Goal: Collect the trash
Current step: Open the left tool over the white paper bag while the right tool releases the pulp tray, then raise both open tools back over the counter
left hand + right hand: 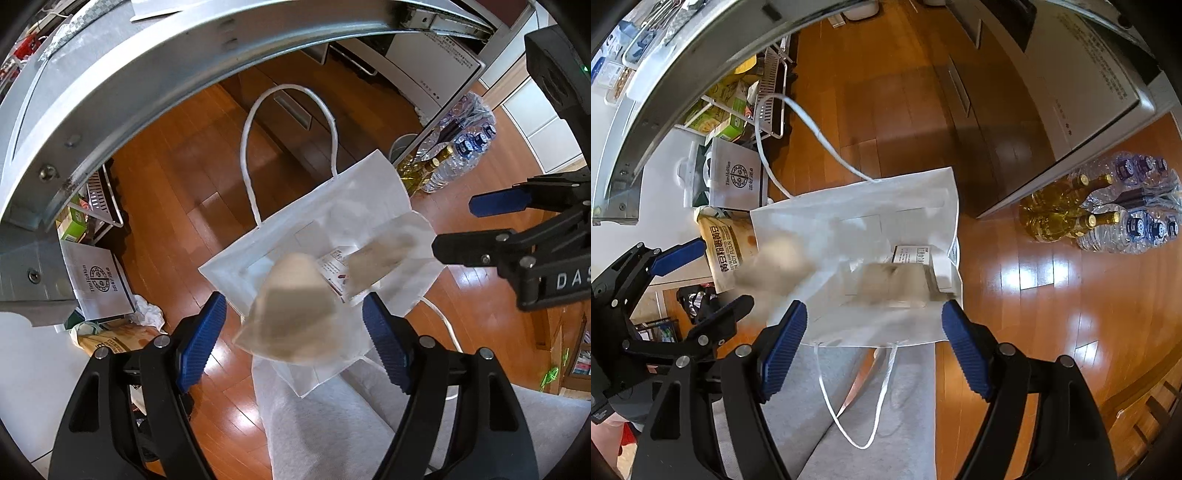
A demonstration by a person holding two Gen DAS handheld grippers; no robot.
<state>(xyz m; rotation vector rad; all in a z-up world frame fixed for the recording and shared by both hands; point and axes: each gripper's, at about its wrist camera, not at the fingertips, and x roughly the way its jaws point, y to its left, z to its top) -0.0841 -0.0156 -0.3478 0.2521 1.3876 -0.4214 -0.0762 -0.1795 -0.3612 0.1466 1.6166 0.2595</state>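
Observation:
A white paper bag (332,206) (849,214) stands open on the wooden floor, with a small printed box (334,266) (912,254) inside it. My left gripper (291,310) (722,273) points down over the bag, open. A blurred beige paper piece (295,317) (775,266) hangs loose between its fingers, touching neither pad. My right gripper (874,314) (458,226) is open above the bag as well. A second blurred brownish paper piece (894,284) (380,258) is below it, over the bag's mouth.
A person's grey trouser legs (314,424) (868,406) stand just behind the bag. Glass bottles (1060,218) and packed water bottles (1137,221) stand to the right, by a cabinet. A printed carrier bag (735,177), a soy flour pouch (727,251) and a wire rack (768,99) lie left, under a steel counter edge (110,85).

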